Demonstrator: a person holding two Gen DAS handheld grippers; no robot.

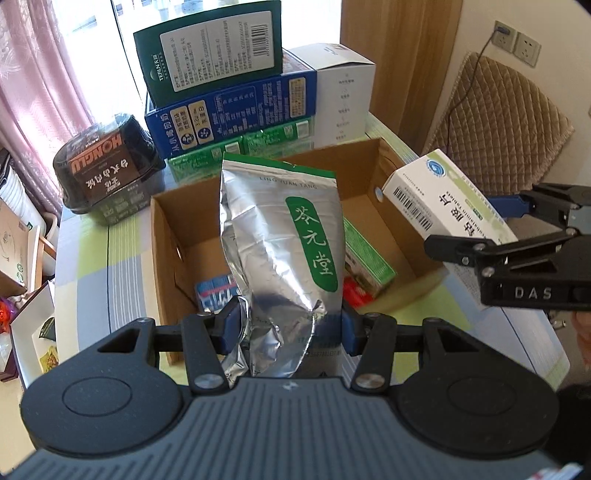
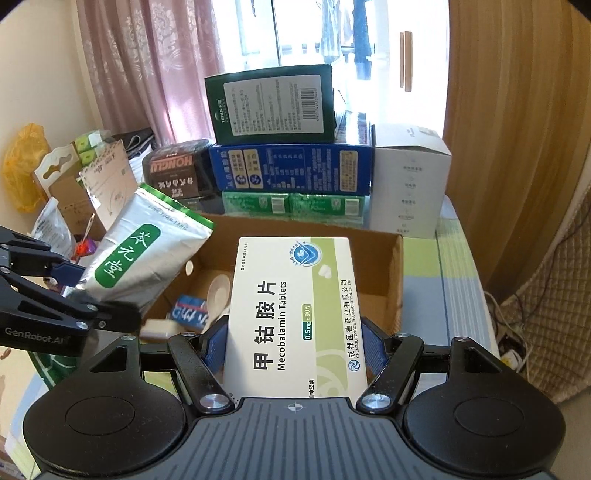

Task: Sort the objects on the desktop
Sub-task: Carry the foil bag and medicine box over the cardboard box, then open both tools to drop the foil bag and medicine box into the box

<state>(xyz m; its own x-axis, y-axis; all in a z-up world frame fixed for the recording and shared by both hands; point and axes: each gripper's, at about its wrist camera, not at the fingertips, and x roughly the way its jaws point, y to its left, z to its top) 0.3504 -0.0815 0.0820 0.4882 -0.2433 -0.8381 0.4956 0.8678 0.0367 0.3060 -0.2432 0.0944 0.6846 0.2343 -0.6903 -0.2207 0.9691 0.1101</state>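
We hold the crinkled silver foil pouch with green label (image 1: 280,254) in the left gripper (image 1: 288,328), long axis upright, above the open brown cardboard box (image 1: 388,184). The right gripper (image 2: 295,347) clamps the white-and-green tablet carton (image 2: 295,314) over the box's right side.

A lived-in room of a home. Pink patterned curtains (image 2: 147,62) hang beside a bright window (image 2: 306,33) at the far side, and a wooden wardrobe door (image 2: 517,129) stands at the right. A chair with a quilted brown cover (image 1: 495,122) sits near wall sockets (image 1: 517,42) with a plugged-in cable. The tabletop (image 1: 81,251) wears a striped cloth, and household cartons (image 2: 291,170) are stacked at its far edge.
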